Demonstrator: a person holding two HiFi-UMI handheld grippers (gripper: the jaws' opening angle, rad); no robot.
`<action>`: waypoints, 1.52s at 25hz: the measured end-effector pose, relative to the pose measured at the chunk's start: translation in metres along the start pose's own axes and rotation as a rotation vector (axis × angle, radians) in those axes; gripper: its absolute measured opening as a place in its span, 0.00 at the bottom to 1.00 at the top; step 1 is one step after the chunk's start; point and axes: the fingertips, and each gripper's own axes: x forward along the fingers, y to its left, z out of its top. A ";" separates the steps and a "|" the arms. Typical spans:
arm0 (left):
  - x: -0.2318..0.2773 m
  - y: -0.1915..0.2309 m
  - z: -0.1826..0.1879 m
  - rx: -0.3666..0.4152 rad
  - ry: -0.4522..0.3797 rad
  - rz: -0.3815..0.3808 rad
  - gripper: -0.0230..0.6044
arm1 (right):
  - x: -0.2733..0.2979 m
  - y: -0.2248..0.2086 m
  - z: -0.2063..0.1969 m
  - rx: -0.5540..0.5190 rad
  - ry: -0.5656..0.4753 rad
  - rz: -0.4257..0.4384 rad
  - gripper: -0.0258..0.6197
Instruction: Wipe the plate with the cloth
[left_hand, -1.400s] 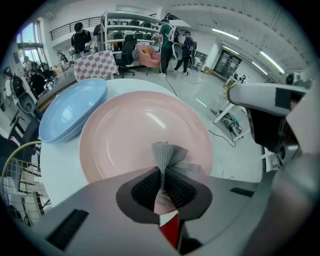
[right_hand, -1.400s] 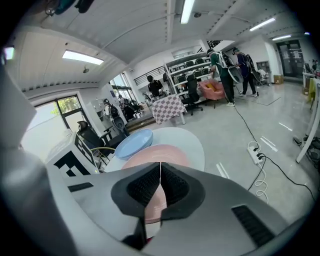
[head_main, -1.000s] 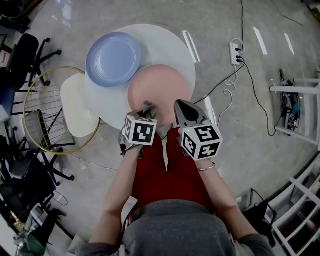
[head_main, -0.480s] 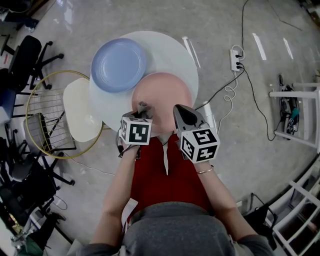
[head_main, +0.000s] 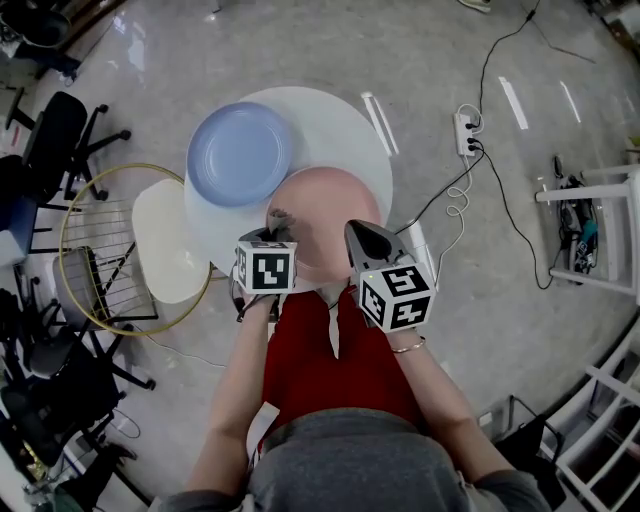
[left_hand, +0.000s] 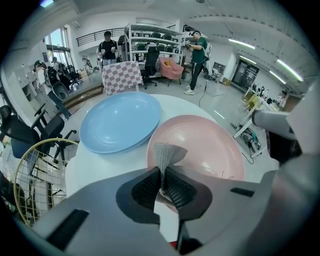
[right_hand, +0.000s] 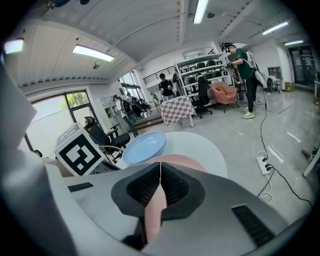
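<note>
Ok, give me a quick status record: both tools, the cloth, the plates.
left tool: shut on grey cloth, over pink plate
right tool: shut on pink plate's near rim
cloth: sticks out past the jaws; contact with plate unclear
blue plate: on white table, beside pink plate, neither tool on it

Two plates are sitting on the counter (head_main: 345, 115); the far plate (head_main: 240, 153) is lying at its left rear; the near plate (head_main: 335, 205) is lying just beside it, to the right and closer to us; our left tool (head_main: 280, 232) is pinching the cloth (head_main: 282, 217) over the near plate's left part; our right tool (head_main: 360, 230) is clamping that plate's near rim; a power strip (head_main: 467, 131) is lying on the floor, well to the right.
</note>
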 end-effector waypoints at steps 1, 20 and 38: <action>-0.002 0.000 0.003 0.001 -0.008 0.002 0.09 | 0.000 0.000 0.002 -0.002 -0.004 0.000 0.09; -0.066 -0.003 0.065 -0.010 -0.281 0.012 0.09 | -0.024 0.007 0.059 -0.056 -0.150 0.033 0.09; -0.149 -0.008 0.096 -0.011 -0.559 0.032 0.09 | -0.060 0.029 0.111 -0.139 -0.304 0.094 0.09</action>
